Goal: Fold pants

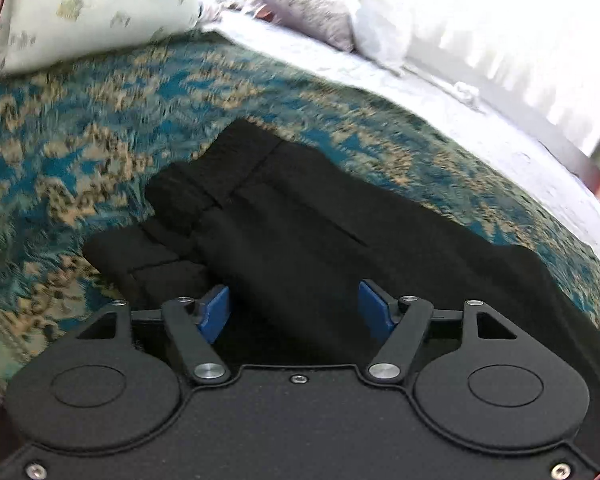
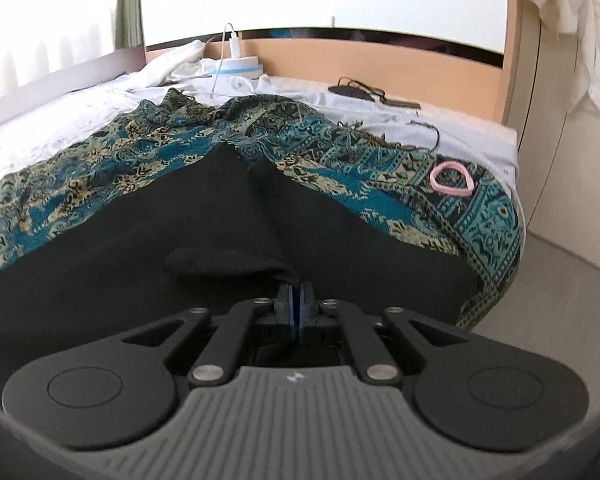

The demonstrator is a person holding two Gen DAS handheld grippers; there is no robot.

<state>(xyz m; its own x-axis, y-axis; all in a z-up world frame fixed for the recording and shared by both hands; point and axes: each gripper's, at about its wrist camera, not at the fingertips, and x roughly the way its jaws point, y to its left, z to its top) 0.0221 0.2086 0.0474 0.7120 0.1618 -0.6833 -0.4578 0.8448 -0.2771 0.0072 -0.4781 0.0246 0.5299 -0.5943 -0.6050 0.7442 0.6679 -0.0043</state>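
Item: black pants [image 1: 300, 216], lying on the patterned teal throw [image 1: 100, 128], well short of the floral pillow [image 1: 92, 4] at its far edge.
Fabric: soft, limp and light by the look; likely to sag and crease when lifted, not fragile.
Left gripper [image 1: 294, 308]: jaws apart over the cloth, pads pressing on nothing.
Right gripper [image 2: 296, 304]: jaws closed, pinching a raised fold of the pants [image 2: 228, 264].
Hold points: hems and waistband edges, where doubled cloth should slip least.

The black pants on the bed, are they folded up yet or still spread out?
Partly folded. The black pants lie with layers overlapping on the patterned blanket, and the right gripper pinches a raised fold.
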